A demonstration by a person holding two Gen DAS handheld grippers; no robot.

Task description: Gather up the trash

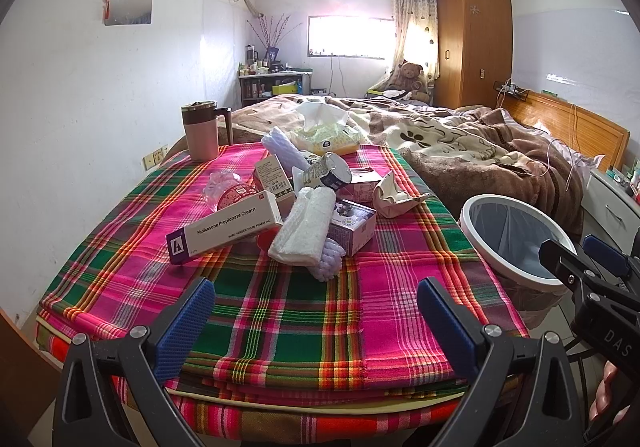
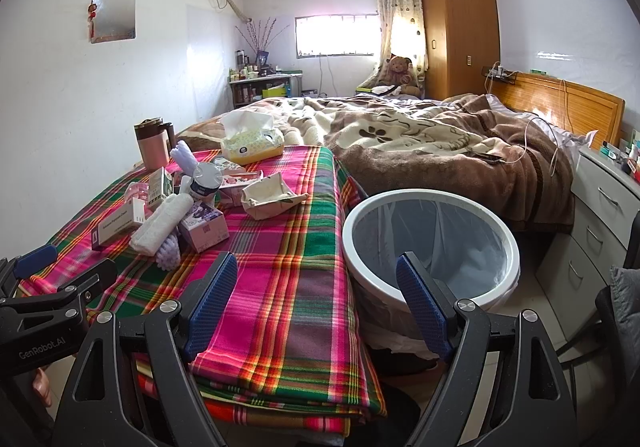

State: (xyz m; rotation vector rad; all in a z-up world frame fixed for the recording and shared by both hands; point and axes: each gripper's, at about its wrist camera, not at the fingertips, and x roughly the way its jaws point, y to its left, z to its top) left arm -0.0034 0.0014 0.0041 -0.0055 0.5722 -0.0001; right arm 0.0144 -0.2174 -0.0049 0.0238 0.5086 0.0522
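Spread tongs [image 1: 316,321], trash pile [image 1: 280,203] well ahead

1. One white-rimmed trash bin [image 2: 430,247] beside the desk.
2. One pink mug [image 1: 202,130].
3. One tissue pack [image 1: 326,135].
4. One cream box [image 1: 226,229].
5. Two claws, left claw [image 1: 316,321] and right claw [image 2: 318,301], both spread wide.
6. One teddy bear [image 1: 412,77].

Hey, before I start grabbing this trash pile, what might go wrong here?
The cream box props up the white foam roll; pulling either may shift the pile. The pink mug stands near the table's far corner and a stray sweep might tip it. The bin sits below the table's edge, so drops could miss.
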